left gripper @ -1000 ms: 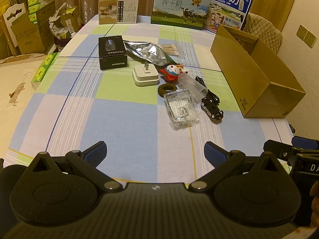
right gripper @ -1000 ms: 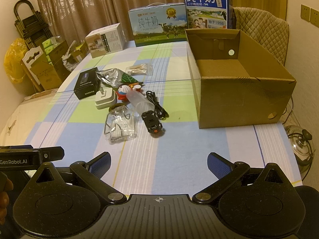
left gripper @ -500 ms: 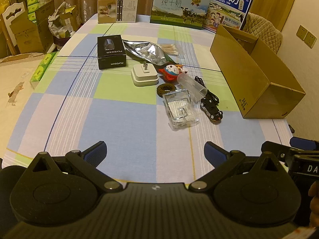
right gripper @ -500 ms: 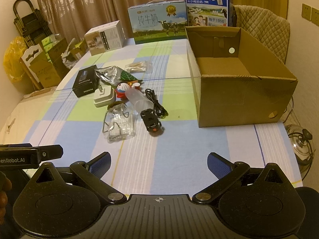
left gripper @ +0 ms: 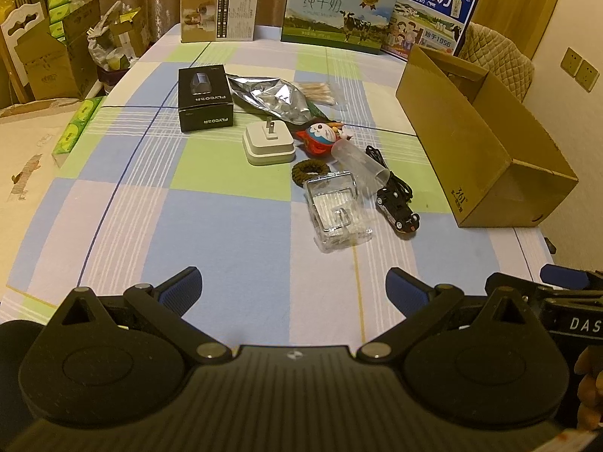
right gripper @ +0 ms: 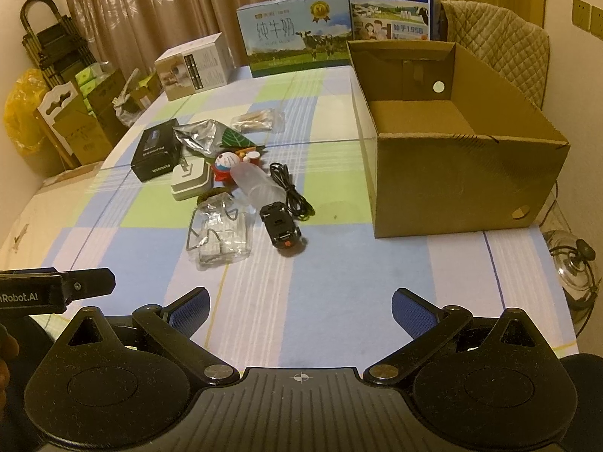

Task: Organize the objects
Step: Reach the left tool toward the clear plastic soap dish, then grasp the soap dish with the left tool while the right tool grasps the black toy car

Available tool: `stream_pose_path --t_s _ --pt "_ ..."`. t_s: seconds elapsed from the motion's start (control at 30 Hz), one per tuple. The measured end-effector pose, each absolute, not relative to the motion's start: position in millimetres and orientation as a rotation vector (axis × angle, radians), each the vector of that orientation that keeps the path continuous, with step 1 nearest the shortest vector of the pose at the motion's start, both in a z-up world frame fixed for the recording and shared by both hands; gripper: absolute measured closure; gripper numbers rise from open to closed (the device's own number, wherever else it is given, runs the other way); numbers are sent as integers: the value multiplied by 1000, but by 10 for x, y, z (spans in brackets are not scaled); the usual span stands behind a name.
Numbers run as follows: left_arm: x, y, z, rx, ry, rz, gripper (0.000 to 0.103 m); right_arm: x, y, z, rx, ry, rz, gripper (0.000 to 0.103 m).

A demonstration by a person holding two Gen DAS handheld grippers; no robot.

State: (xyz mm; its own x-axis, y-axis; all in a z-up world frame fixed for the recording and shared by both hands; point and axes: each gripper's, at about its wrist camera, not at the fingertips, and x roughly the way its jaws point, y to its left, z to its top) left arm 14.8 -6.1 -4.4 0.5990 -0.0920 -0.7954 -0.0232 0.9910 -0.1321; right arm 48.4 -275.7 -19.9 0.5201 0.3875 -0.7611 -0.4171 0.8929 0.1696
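Note:
A cluster of small items lies mid-table: a black toy car (left gripper: 398, 207) (right gripper: 282, 224), a clear plastic packet (left gripper: 339, 211) (right gripper: 220, 231), a frosted bottle (right gripper: 256, 184), a black cable (right gripper: 290, 188), a white charger (left gripper: 268, 143), a red cartoon toy (left gripper: 320, 133), a black box (left gripper: 204, 98) and a foil bag (left gripper: 271, 96). An open, empty cardboard box (right gripper: 452, 143) (left gripper: 478, 139) stands at the right. My left gripper (left gripper: 293, 286) and right gripper (right gripper: 299, 307) both hover open over the near edge of the table, holding nothing.
Milk cartons (left gripper: 337, 20) and a white carton (left gripper: 218, 13) line the table's far edge. A padded chair (right gripper: 501, 49) stands behind the cardboard box. Boxes and bags (left gripper: 56, 52) crowd the floor at left. A glass pot lid (right gripper: 573, 260) lies off the table's right side.
Both grippers have drifted slightly forward toward the cluster, so the items sit a little lower and nearer in each view. The fingers stay open and nothing on the table has moved.

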Motion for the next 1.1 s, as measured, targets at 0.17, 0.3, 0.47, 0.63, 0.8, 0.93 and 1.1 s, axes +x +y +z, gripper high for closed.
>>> stream_pose_path --t_s 0.17,0.3,0.47,0.63,0.8,0.93,1.1 --pt "247 -51 -117 -160 943 -41 1 544 -2768 -243 -39 891 477 2" --pt "362 -73 -202 -160 928 -43 1 636 -2783 -320 -44 874 493 2" --pt "573 -160 -361 -161 914 -52 1 752 -2760 -457 -52 860 517 5" --pt "816 -255 -584 -188 925 -76 9 911 -2699 -634 -83 887 530 18" --pt "1030 -311 -789 -255 920 10 15 1023 -2641 -782 -94 907 542 26" --pt "1174 -314 -914 -250 931 7 29 1087 -2562 -848 -113 900 581 33" --pt "1219 -277 -968 -226 945 -28 68 1167 -2407 -910 -135 883 623 35"
